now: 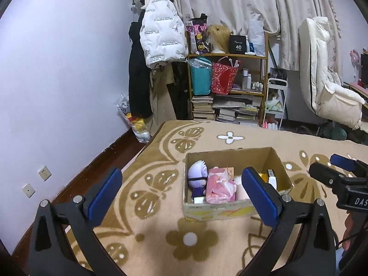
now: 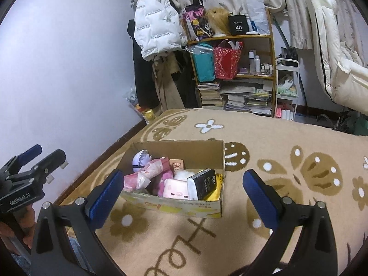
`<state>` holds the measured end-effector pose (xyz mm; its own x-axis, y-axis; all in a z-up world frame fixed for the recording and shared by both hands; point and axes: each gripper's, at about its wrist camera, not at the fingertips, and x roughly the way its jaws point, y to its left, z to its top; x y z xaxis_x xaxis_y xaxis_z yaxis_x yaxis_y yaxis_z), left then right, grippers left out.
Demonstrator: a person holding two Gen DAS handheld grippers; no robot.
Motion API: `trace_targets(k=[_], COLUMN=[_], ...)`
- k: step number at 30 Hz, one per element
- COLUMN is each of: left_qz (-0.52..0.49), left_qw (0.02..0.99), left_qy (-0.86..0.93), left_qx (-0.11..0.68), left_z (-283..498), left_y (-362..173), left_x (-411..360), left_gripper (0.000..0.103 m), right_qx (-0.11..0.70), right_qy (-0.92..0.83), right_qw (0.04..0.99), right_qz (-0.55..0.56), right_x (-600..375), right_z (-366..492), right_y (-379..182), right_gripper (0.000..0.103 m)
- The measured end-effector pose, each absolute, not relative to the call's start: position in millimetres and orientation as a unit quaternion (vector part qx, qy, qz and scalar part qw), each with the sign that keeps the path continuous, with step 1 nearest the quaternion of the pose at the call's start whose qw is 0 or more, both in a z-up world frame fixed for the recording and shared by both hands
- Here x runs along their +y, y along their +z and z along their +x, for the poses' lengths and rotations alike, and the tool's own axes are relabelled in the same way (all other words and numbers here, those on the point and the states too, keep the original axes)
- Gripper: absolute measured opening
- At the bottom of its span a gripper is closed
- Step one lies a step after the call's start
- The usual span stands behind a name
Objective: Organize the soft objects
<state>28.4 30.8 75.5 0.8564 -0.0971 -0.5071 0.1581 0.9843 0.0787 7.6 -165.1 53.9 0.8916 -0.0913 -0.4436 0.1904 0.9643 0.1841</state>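
Cardboard box w/ plush toys is sitting on the bed's blanket. We're holding left gripper & right gripper w/ jaws wide, both empty. Toys are probably light, squashy; we're favouring mid-body pinches.

Room interior. A plain lavender wall with two sockets meets a dark wooden floor. A beige flower-patterned blanket fills the foreground. Beyond its far edge stands a wooden shelf unit holding stacked books, beside hung coats and pale drawn curtains.
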Motion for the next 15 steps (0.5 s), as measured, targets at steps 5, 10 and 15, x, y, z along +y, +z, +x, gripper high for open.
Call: trace_targets(k=[5, 10, 15], left_qz=[0.053, 0.051, 0.050], left_qw=[0.960, 0.959, 0.956], left_qy=[-0.063, -0.066, -0.066], left_qx=[0.267, 0.271, 0.281], left_z=[13, 10, 11], left_y=[70, 64, 55], left_x=[35, 40, 40], left_gripper=[0.102, 0.102, 0.102], right_qx=[0.220, 0.228, 0.249], right_qy=[-0.070, -0.059, -0.072], right_qw=[0.967, 0.963, 0.958], right_qz=[0.111, 0.128, 0.120], right_x=[-160, -159, -154], right_z=[-4, -12, -12], right_y=[48, 31, 17], right_gripper=[0.103, 0.103, 0.103])
